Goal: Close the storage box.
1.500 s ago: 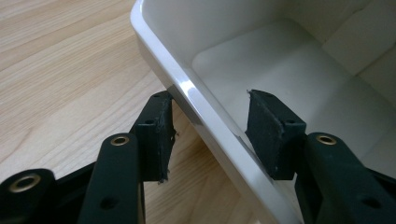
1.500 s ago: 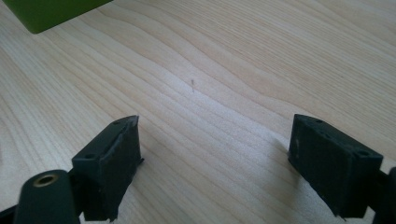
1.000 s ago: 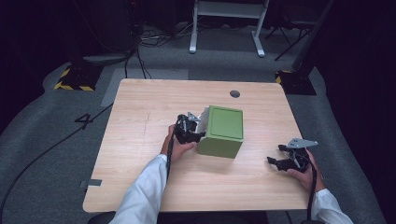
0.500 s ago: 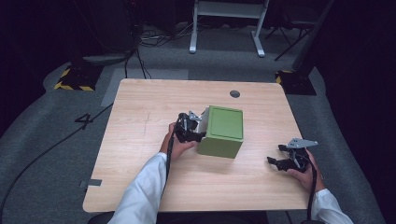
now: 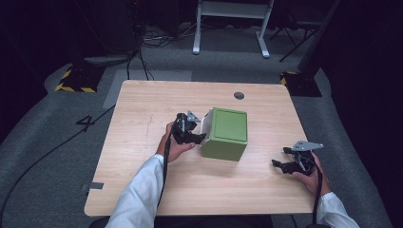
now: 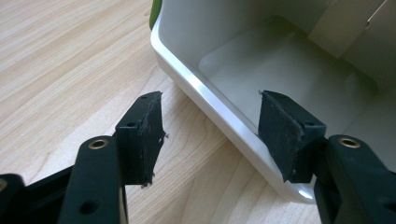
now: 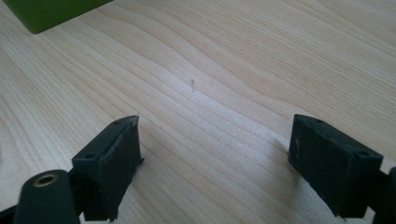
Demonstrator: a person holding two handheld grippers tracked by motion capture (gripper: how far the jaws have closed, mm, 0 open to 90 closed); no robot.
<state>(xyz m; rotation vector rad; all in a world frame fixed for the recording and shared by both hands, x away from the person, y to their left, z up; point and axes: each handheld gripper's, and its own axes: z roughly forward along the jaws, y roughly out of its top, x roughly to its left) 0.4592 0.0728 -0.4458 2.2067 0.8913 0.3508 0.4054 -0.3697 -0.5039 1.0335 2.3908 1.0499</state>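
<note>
- Pale wood worktop, high view: a green box lies on its side near the centre, its white open face turned toward the person's left.
- High view: the left gripper, held in the left hand, sits at the box's open edge; the right gripper rests near the worktop's right side, well apart from the box.
- Left gripper view: the left gripper has its fingers apart and straddles the box's white rim, one finger outside over the worktop, one inside the cavity.
- Right gripper view: the right gripper has its fingers spread wide over bare worktop, holding nothing; a corner of the green box shows at upper left.
</note>
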